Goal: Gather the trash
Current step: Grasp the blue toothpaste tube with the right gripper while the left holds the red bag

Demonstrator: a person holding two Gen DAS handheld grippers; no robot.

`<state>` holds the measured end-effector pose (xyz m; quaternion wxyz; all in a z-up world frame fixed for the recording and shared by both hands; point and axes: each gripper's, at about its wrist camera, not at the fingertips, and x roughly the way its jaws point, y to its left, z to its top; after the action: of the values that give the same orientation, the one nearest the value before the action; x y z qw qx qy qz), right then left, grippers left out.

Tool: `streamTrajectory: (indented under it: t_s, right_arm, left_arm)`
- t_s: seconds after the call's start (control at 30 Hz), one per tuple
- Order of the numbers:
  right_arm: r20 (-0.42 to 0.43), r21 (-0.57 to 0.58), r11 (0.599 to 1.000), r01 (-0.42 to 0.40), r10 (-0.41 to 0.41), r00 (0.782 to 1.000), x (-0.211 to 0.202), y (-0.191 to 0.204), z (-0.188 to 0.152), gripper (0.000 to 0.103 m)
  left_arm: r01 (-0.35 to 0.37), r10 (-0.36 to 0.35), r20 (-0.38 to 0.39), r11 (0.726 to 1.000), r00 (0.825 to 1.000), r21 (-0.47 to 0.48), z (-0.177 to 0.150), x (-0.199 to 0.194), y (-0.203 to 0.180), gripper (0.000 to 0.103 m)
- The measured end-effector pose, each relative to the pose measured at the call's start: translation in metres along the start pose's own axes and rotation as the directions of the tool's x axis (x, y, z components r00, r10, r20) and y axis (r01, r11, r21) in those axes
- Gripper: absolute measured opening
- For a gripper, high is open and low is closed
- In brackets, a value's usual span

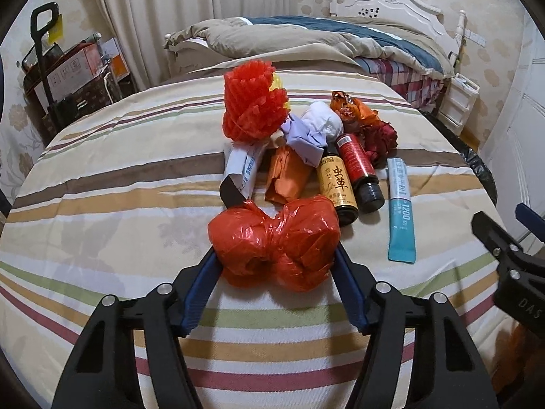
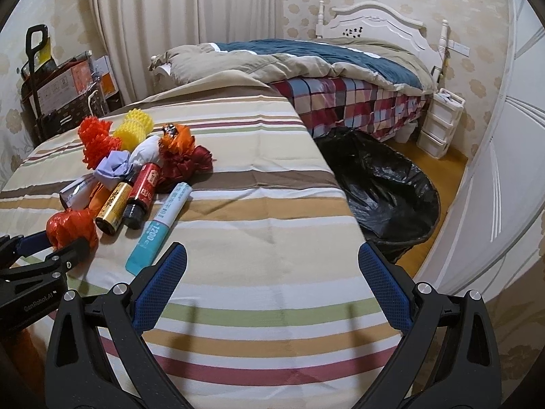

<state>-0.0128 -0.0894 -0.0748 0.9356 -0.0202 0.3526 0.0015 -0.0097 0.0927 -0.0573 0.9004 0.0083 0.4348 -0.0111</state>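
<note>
Red plastic, crumpled: one bag wad (image 1: 274,242), lying on the striped sheet (image 1: 102,177), nearest item of the pile. My left gripper (image 1: 276,255) has its blue fingers pressed against both sides of the wad; I judge it gripped, though not yet lifted clear of the cloth.

My right gripper (image 2: 272,266): jaws spread wide, nothing between them, hovering over bare sheet just right of the pile.

Remaining stock on the sheet, all uncollected:
- red foam netting (image 1: 253,105), with yellow foam netting (image 2: 133,129) behind it
- white and lilac wad (image 1: 315,129)
- orange wrapper (image 1: 286,177)
- white paper packet (image 1: 240,170)
- gold-label bottle (image 1: 337,184) and red-label bottle (image 1: 361,170), lying side by side, touching
- teal tube (image 1: 402,208), slightly apart on the right
- orange and dark red crumpled foil (image 1: 368,122) at the back

Black-lined bin (image 2: 385,191): on the floor, just off the sheet's right edge. What I can see of the liner looks empty, so I judge the task barely begun.

Room for moving: the stretch of sheet between pile and right edge is open, a clear carry route to the bin. Past that edge is a drop, with a white wardrobe panel (image 2: 504,184) close behind the bin.
</note>
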Motion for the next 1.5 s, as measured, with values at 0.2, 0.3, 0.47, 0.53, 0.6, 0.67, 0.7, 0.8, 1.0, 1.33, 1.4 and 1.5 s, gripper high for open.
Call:
streamTrajectory:
  t_s: [0.2, 0.3, 0.47, 0.53, 0.6, 0.67, 0.7, 0.8, 1.0, 1.33, 1.4, 1.5]
  right_arm:
    - [-0.009, -0.025, 1.0, -0.013, 0.012, 1.0, 0.002, 0.011, 0.0, 0.098]
    - [-0.015, -0.026, 0.999, -0.028, 0.027, 1.0, 0.002, 0.016, 0.002, 0.098]
    - [-0.04, -0.046, 0.998, -0.053, 0.051, 0.998, 0.01, 0.03, 0.009, 0.087]
    - [-0.063, -0.05, 0.996, -0.072, 0.069, 0.996, 0.016, 0.036, 0.01, 0.082]
    - [-0.082, -0.052, 0.994, -0.091, 0.087, 0.993, 0.022, 0.042, 0.013, 0.075]
    - [-0.092, -0.054, 0.993, -0.104, 0.098, 0.991, 0.025, 0.047, 0.014, 0.073]
    - [-0.097, -0.056, 0.992, -0.11, 0.105, 0.99, 0.026, 0.051, 0.016, 0.072]
    - [-0.106, -0.069, 0.99, -0.119, 0.112, 0.988, 0.032, 0.063, 0.02, 0.072]
    - [-0.144, -0.117, 0.986, -0.117, 0.099, 0.985, 0.041, 0.076, 0.019, 0.062]
    - [-0.153, -0.087, 0.991, -0.099, 0.085, 0.985, 0.038, 0.054, 0.014, 0.044]
    - [-0.151, -0.091, 0.991, -0.102, 0.088, 0.985, 0.038, 0.055, 0.015, 0.032]
    - [-0.148, -0.105, 0.988, -0.113, 0.097, 0.984, 0.039, 0.057, 0.015, 0.02]
  left_arm:
    - [0.016, -0.016, 0.012, 1.0, 1.0, -0.003, -0.001, -0.006, 0.005, 0.063]
    - [0.01, -0.01, 0.017, 1.0, 1.0, -0.012, -0.001, -0.008, 0.011, 0.063]
    - [-0.02, 0.022, 0.045, 0.999, 0.999, -0.038, -0.001, -0.014, 0.026, 0.063]
    - [-0.037, 0.04, 0.055, 0.998, 0.998, -0.049, 0.001, -0.015, 0.033, 0.063]
    - [-0.049, 0.053, 0.059, 0.997, 0.997, -0.065, 0.003, -0.014, 0.041, 0.063]
    - [-0.065, 0.07, 0.059, 0.994, 0.996, -0.083, 0.005, -0.012, 0.049, 0.063]
    - [-0.073, 0.078, 0.06, 0.994, 0.995, -0.087, 0.006, -0.011, 0.052, 0.063]
    - [-0.1, 0.107, 0.071, 0.991, 0.992, -0.09, 0.008, -0.01, 0.057, 0.063]
    - [-0.097, 0.103, 0.066, 0.99, 0.992, -0.099, 0.01, -0.005, 0.063, 0.063]
    - [-0.082, 0.09, 0.064, 0.99, 0.994, -0.115, 0.009, -0.005, 0.071, 0.063]
    - [-0.083, 0.091, 0.066, 0.99, 0.994, -0.114, 0.009, -0.005, 0.071, 0.063]
    - [-0.086, 0.094, 0.074, 0.99, 0.993, -0.11, 0.009, -0.007, 0.071, 0.063]
